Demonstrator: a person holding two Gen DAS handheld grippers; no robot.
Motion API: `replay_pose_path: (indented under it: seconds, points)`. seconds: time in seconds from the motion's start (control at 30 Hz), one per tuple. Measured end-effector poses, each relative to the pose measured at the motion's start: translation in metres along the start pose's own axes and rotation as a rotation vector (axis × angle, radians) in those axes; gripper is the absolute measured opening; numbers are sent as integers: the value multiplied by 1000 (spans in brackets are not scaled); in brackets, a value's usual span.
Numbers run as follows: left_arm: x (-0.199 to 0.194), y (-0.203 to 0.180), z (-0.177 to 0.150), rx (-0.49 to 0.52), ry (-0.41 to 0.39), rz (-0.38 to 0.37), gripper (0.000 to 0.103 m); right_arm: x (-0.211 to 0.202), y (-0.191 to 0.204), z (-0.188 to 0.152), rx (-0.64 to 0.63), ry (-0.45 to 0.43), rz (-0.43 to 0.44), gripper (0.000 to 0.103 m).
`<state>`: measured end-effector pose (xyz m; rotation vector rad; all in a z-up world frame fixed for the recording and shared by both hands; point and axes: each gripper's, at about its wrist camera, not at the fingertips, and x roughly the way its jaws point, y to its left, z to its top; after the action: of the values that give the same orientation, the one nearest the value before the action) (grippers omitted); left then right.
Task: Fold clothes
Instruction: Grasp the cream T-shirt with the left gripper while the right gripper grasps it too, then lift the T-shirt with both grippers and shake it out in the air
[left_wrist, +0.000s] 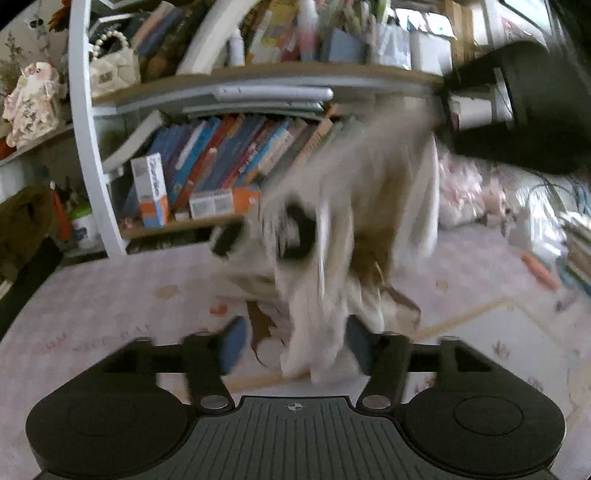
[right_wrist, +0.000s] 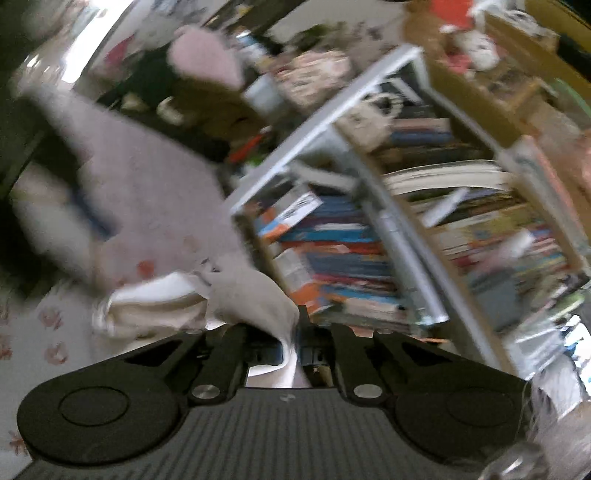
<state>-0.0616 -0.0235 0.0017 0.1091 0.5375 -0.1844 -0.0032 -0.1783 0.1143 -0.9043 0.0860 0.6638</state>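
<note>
A cream and brown garment (left_wrist: 354, 206) hangs in the air over the pink mat (left_wrist: 110, 310), blurred by motion. Its upper end reaches up to my right gripper (left_wrist: 448, 110) at the upper right of the left wrist view. Its lower end hangs between the blue pads of my left gripper (left_wrist: 295, 349), which stands open around it. In the right wrist view my right gripper (right_wrist: 293, 345) is shut on a fold of the garment (right_wrist: 255, 291), which trails off to the left.
A white shelf unit (left_wrist: 85, 147) full of books (left_wrist: 229, 155) stands right behind the mat. Boxes (left_wrist: 151, 188) sit at its foot. Bags and clutter (left_wrist: 517, 199) lie at the right. An orange object (left_wrist: 539, 271) lies on the mat.
</note>
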Motion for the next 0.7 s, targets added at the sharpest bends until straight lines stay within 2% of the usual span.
replay_pose_path:
  seconds: [0.1,0.17,0.27,0.4,0.5,0.53,0.6,0.63,0.7]
  points:
    - [11,-18,-5,53,9,-14,68,-12,-19,11,6,-34,-32,6]
    - [19,-30,-4,120,-14,16,68,-19,-26,16,2,-48,-47,6]
    - [27,-35,2,132,-49,109,68,-23,-31,20,-12,-54,-63,6]
    - [25,-16,10,21,-103,103,68,-27,-31,18,-27,-35,-78,6]
    - [42,-9,13,-4,-78,89,65,-29,-32,14,-16,-17,-94,6]
    - [49,-8,14,-9,-66,81,60,-30,-31,13,-11,-8,-99,6]
    - [59,0,16,-50,-46,51,14,-32,-33,10,0,12,-112,6]
    - [62,5,17,-85,-37,29,4,-32,-34,9,6,25,-117,6]
    - [58,19,22,-159,-54,10,2,-34,-35,4,17,54,-128,6]
